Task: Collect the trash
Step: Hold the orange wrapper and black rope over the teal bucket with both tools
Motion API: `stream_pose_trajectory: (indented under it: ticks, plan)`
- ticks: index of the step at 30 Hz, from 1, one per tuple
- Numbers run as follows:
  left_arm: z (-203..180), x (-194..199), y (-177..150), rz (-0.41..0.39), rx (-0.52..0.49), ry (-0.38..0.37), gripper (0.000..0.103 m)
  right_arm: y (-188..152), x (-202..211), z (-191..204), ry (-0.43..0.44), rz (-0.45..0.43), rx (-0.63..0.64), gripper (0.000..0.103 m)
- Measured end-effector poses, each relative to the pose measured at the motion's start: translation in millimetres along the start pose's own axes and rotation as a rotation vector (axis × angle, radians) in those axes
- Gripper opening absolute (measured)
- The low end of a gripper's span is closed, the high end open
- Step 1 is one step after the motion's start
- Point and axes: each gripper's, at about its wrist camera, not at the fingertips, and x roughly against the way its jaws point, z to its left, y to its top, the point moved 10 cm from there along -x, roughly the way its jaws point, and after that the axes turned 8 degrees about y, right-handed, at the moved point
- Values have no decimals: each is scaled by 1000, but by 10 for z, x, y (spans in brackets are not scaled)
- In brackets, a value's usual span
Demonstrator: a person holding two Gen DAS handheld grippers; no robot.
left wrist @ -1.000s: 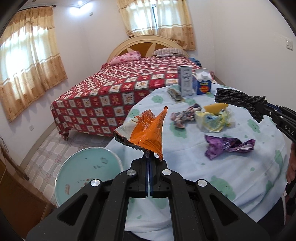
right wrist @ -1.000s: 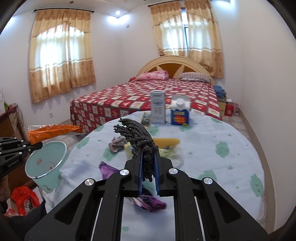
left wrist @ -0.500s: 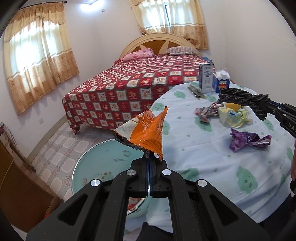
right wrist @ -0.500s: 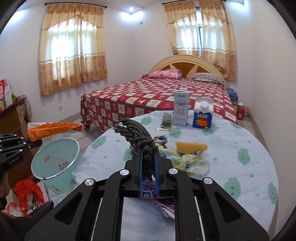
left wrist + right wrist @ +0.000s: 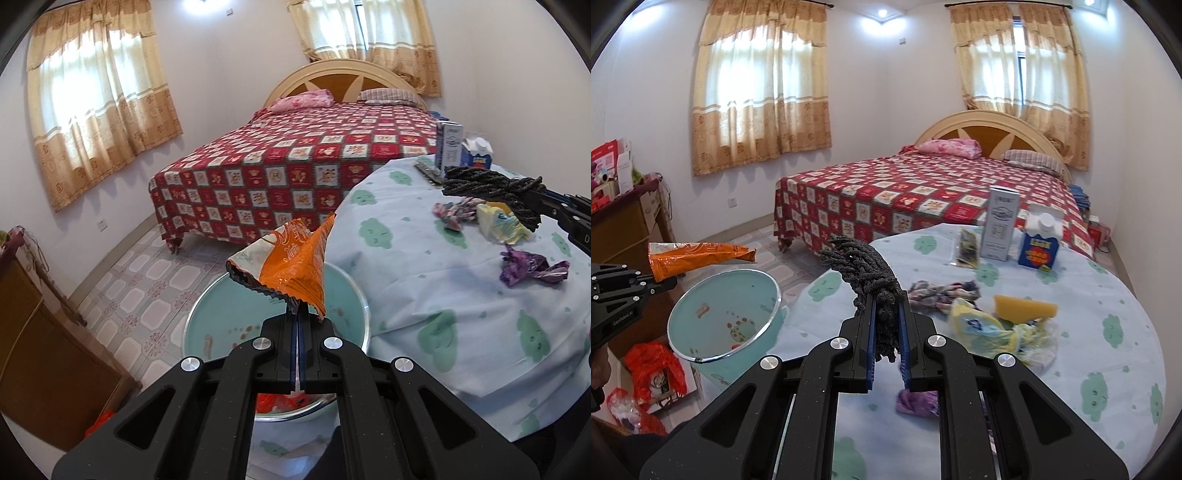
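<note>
Trash, two pieces in transit: orange snack wrapper, centre of the left wrist view, over the mouth of the pale green bin; dark rope bundle, centre of the right wrist view, over the table's near edge.

Bin: lower left of the right wrist view, beside the table; only small scraps visible inside (nothing bulky yet).

Remaining on the table: purple wrapper, yellow bag, yellow sponge, rag, flat packet; grey box and blue carton stand at the far side (trash or not, cannot tell). Judged: barely begun.

Left gripper: fingers pressed together, pinching the wrapper's crimped edge.

Right gripper: fingers a narrow gap apart, clamped on the rope bundle.
</note>
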Motion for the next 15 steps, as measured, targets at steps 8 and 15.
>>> stream_pose_trajectory:
  ticks: [8, 15]
  plan:
    - [293, -72, -170, 27, 24, 41, 0, 46, -158, 235, 35, 11, 36, 11]
    - [471, -105, -218, 34, 40, 67, 0, 57, -311, 406, 66, 24, 55, 11]
